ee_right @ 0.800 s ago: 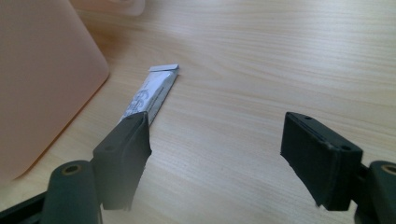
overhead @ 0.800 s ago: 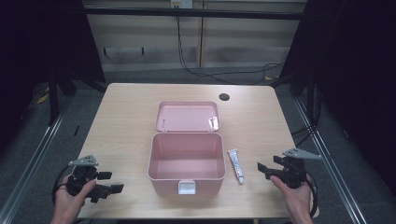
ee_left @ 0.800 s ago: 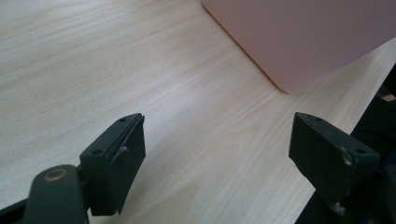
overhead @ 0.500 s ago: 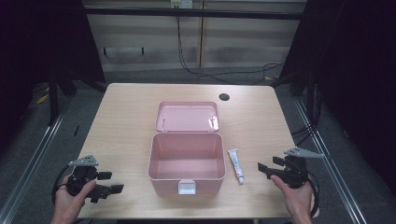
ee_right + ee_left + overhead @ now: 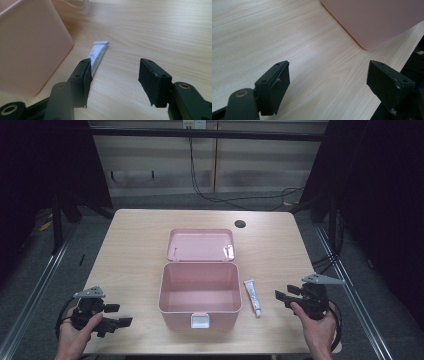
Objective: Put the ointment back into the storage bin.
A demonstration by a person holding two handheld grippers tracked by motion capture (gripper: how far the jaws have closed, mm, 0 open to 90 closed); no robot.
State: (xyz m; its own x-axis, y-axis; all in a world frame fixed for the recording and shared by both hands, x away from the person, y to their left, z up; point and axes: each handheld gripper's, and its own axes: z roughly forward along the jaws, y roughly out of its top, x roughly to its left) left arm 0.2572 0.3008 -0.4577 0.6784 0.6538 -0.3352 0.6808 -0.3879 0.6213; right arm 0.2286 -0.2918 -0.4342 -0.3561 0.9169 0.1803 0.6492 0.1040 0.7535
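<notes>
A pink plastic box (image 5: pixel 199 292) stands open in the middle of the wooden table (image 5: pixel 135 245), its lid (image 5: pixel 200 244) laid back flat behind it. A small white tube (image 5: pixel 252 296) lies on the table just right of the box. My right gripper (image 5: pixel 283 297) is open, held low to the right of the tube; in the right gripper view the tube (image 5: pixel 97 56) lies just ahead of its left jaw, beside the box wall (image 5: pixel 27 47). At the table's front left corner my left gripper (image 5: pixel 116 315) is open with nothing between its jaws. A box corner (image 5: pixel 372 22) is ahead of it.
A dark round hole (image 5: pixel 240 224) sits in the table near its back right. Cables (image 5: pixel 210 195) run along the floor behind the table. The front table edge (image 5: pixel 394 67) is close to the left gripper.
</notes>
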